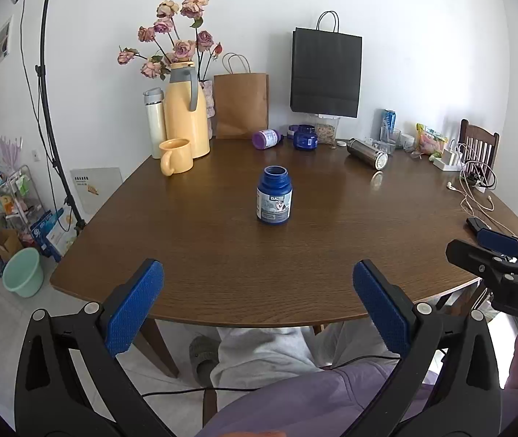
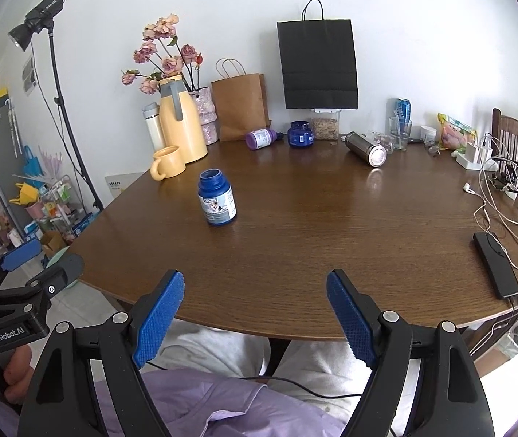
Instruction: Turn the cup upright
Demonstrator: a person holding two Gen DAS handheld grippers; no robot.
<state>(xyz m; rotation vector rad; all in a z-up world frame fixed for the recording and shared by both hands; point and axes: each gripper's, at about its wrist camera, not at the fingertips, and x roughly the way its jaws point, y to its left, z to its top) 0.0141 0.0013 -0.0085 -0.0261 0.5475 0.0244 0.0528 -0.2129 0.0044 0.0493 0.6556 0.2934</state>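
left claw (image 1: 258, 304), right claw (image 2: 255, 318) wide, empty | blue bottle (image 1: 274, 195) upright mid-table (image 1: 332, 255) | yellow mug (image 1: 175, 156) well behind

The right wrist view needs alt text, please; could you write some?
A blue bottle stands upright and uncapped on a wooden table, beyond the open, empty right gripper. A yellow mug, jug and paper bags line the far edge.
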